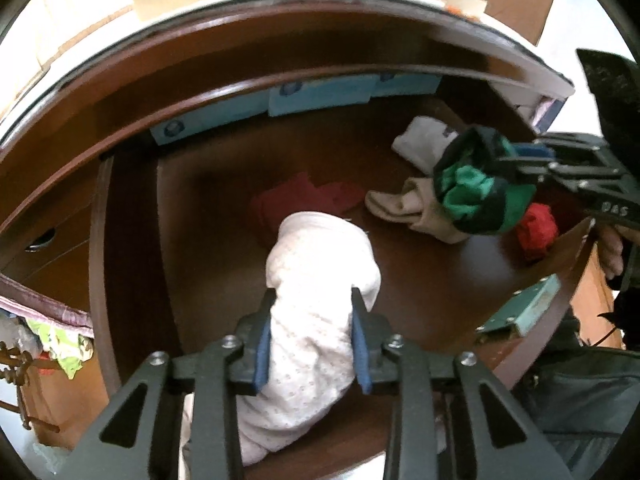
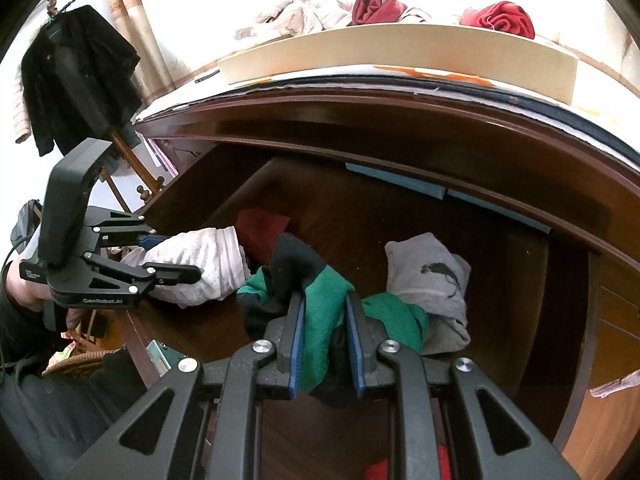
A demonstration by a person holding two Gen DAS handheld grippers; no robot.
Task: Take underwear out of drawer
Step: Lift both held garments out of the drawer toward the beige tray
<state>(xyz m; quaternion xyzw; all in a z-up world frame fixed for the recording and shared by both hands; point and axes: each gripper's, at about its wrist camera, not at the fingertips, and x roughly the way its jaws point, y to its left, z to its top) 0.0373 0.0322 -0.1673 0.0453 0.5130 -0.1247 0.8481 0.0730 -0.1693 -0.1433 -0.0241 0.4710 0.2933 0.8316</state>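
Note:
The wooden drawer (image 1: pixel 420 280) is pulled open below me. My left gripper (image 1: pixel 315 296) is shut on a white dotted piece of underwear (image 1: pixel 320 256), which bulges out past the blue pads. In the right wrist view the same left gripper (image 2: pixel 172 256) holds the white underwear (image 2: pixel 208 264) at the drawer's left side. My right gripper (image 2: pixel 324 304) is shut on bunched green and black underwear (image 2: pixel 320 284) over the drawer's middle. The left wrist view shows this right gripper (image 1: pixel 516 160) and the green underwear (image 1: pixel 476 192) at the right.
Loose in the drawer lie a red garment (image 1: pixel 304 196), a beige one (image 1: pixel 404 204), a white one (image 1: pixel 424 140) and a grey printed one (image 2: pixel 432 276). Blue boxes (image 1: pixel 320 98) line its back. On top stands a cream tray (image 2: pixel 400 48) with red clothes (image 2: pixel 500 18).

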